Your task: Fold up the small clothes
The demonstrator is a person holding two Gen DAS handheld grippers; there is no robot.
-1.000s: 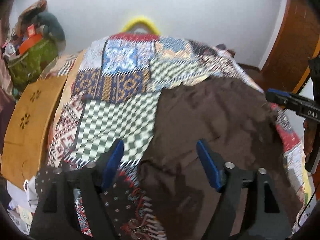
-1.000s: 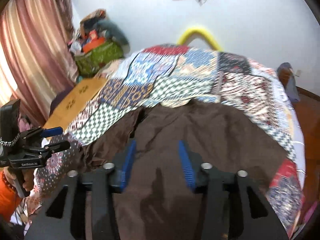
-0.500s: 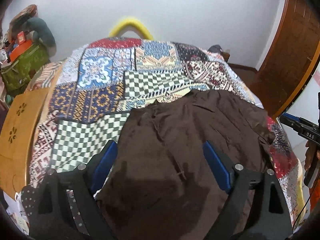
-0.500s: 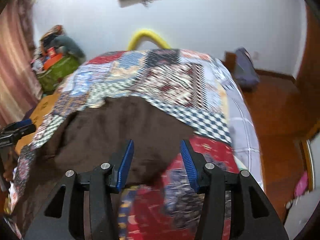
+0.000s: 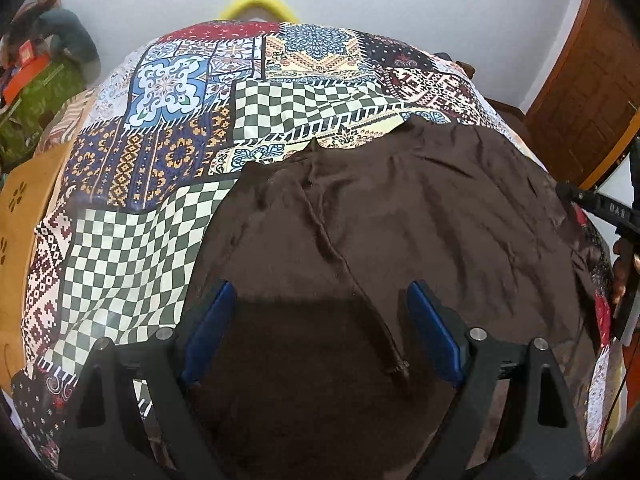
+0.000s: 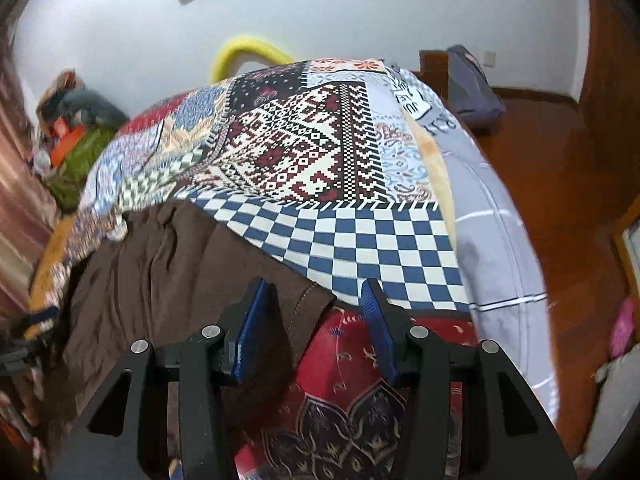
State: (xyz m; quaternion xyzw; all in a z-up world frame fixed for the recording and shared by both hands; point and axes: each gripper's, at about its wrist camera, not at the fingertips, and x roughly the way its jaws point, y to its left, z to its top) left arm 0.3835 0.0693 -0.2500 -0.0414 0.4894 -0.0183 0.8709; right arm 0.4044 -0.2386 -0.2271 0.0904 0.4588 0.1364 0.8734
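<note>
Brown garment (image 5: 400,220) spread flat across the middle and lower right of the left wrist view, on a patchwork bedspread (image 5: 160,184). Soft and light by the look of it, limp, likely to sag and crease; best taken at a hemmed corner or edge, not mid-cloth. Left gripper (image 5: 320,332) wide apart above the cloth, a raised seam running between the fingers, nothing pinched. Right gripper (image 6: 312,324) closing, jaws still apart, the garment's stitched corner (image 6: 308,300) between them, pads not yet pressing. Only the left view gives the whole spread and central seam; only the right view gives that corner, the bed's side and the wooden floor (image 6: 560,160).
</note>
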